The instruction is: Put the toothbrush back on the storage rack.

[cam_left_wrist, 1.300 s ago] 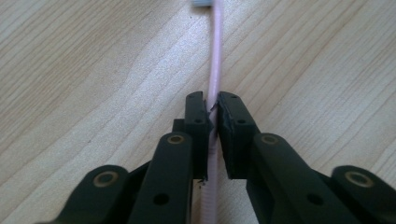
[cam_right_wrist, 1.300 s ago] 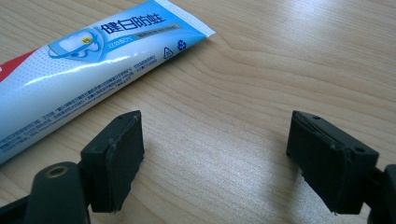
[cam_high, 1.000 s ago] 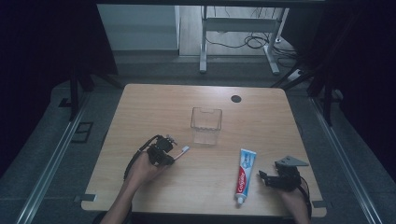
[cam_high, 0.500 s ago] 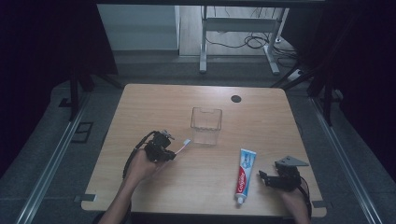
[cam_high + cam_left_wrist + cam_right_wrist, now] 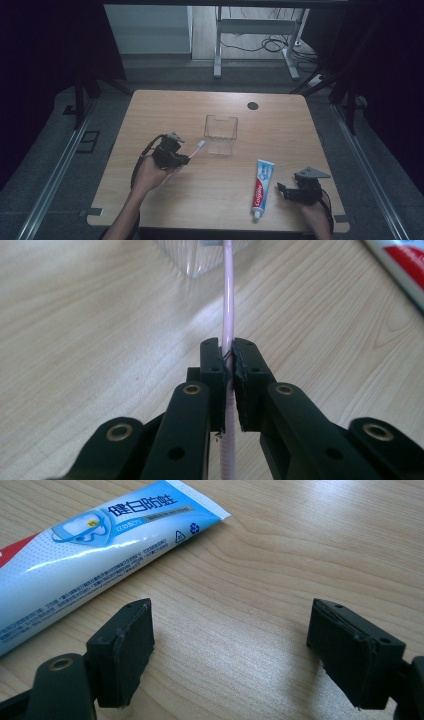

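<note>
The left claw point(image 5: 183, 158) is clamping a pink toothbrush point(image 5: 228, 305) by its handle, the head pointing at the clear plastic container point(image 5: 220, 133) mid-desk point(image 5: 150, 110). The right claw point(image 5: 230, 655) is gaping wide and empty, sitting just beside the toothpaste tube point(image 5: 261, 186).

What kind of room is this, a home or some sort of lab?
Probably a lab or recording studio, not a home: dark black curtains surround one light wooden table, loose cables lie on the floor behind, and a person's hands hold black two-jaw grippers.
</note>
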